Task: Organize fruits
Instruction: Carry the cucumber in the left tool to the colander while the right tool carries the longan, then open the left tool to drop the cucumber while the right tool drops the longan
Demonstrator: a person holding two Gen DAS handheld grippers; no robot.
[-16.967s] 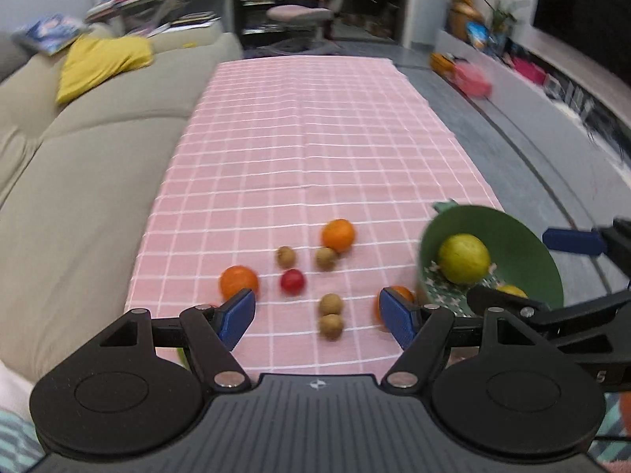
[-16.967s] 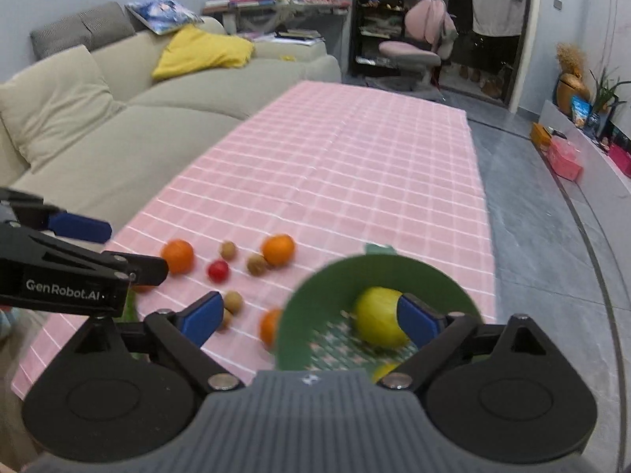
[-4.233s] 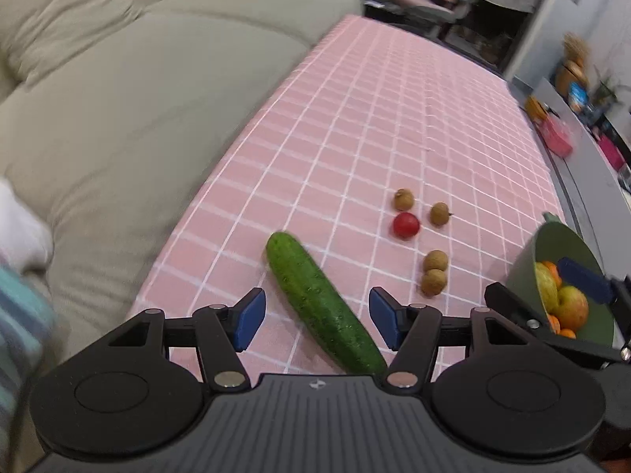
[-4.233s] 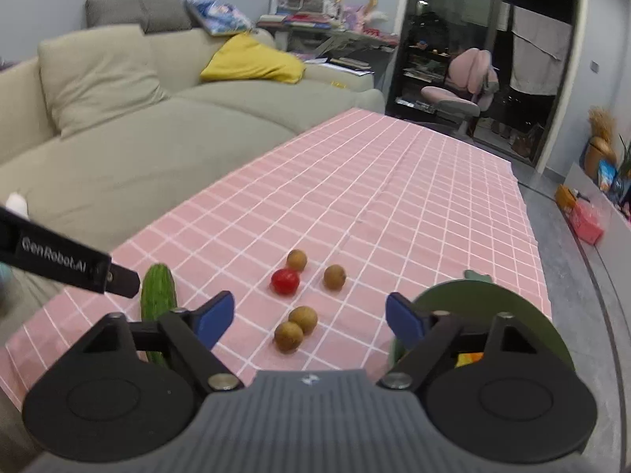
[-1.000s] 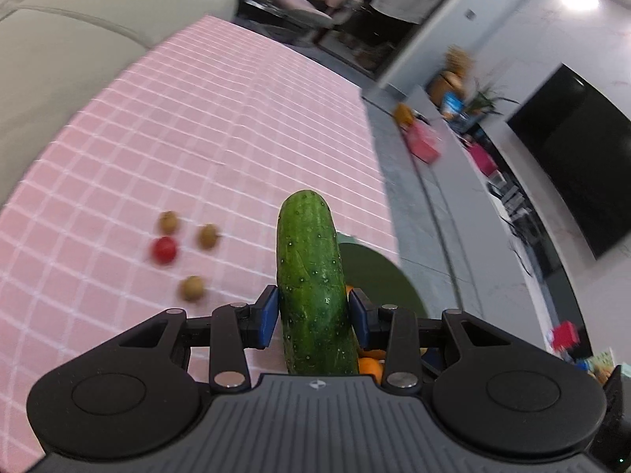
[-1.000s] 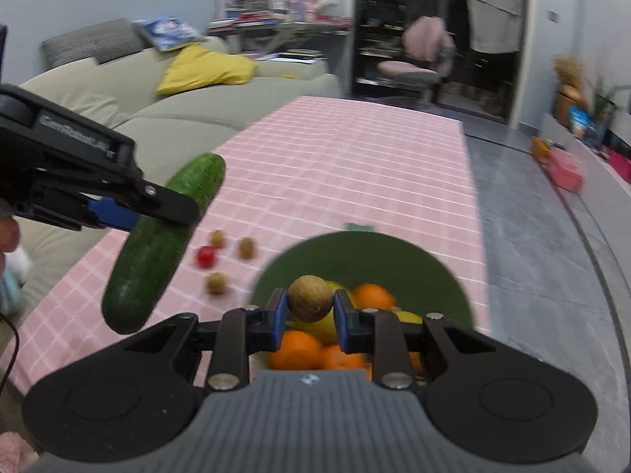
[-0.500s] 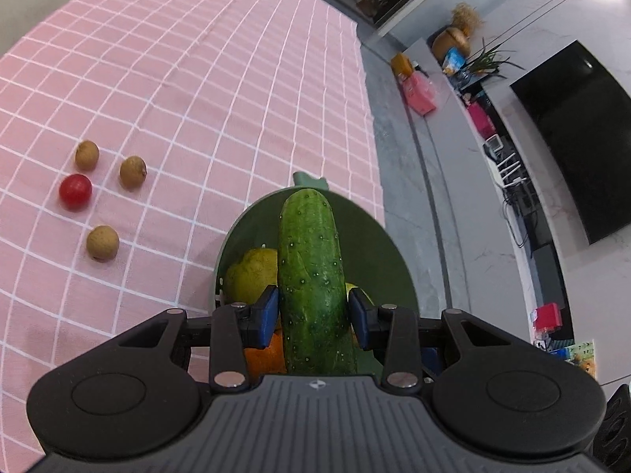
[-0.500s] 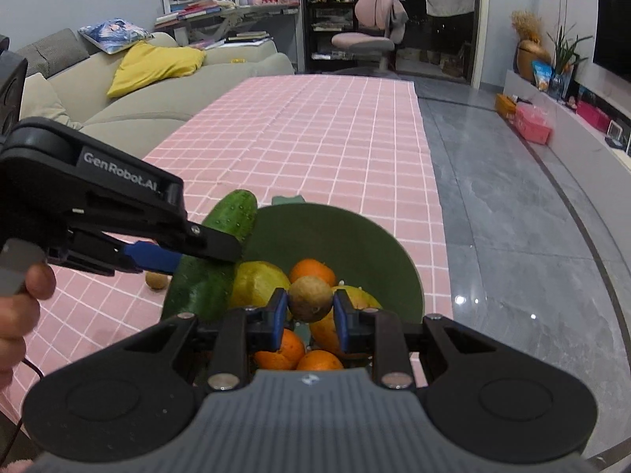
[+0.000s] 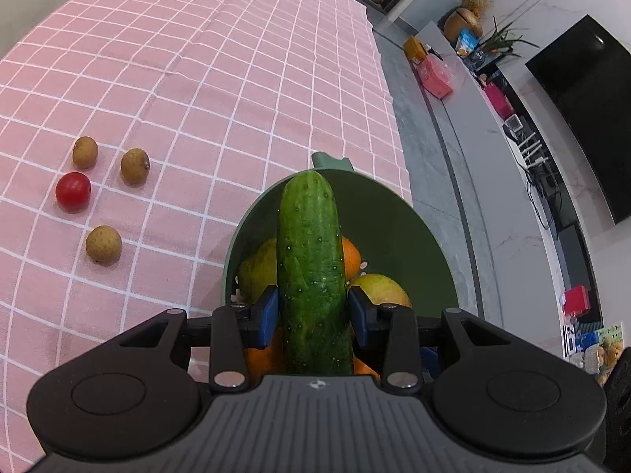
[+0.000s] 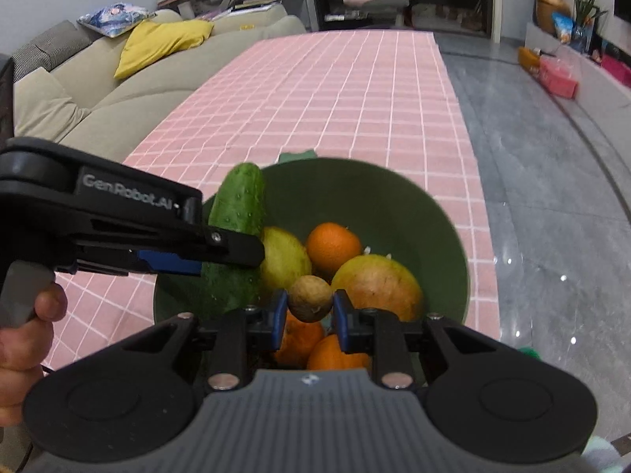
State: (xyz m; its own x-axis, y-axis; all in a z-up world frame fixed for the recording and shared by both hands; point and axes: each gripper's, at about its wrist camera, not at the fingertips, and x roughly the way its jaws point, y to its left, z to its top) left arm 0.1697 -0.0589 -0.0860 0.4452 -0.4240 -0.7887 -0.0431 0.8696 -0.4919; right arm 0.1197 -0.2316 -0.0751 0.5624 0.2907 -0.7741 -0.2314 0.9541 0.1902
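My left gripper (image 9: 311, 317) clamps a long, bumpy green cucumber (image 9: 311, 268); my right gripper (image 10: 309, 315) pinches a small round brown longan (image 10: 310, 297); both hover over the deep green plastic bowl (image 10: 394, 205), which already holds oranges (image 10: 333, 246) and larger yellow-green fruits (image 10: 376, 282); on the pink checked tablecloth (image 9: 221, 79) three more brown longans (image 9: 103, 243) and one red cherry tomato (image 9: 73, 190) remain to be collected.
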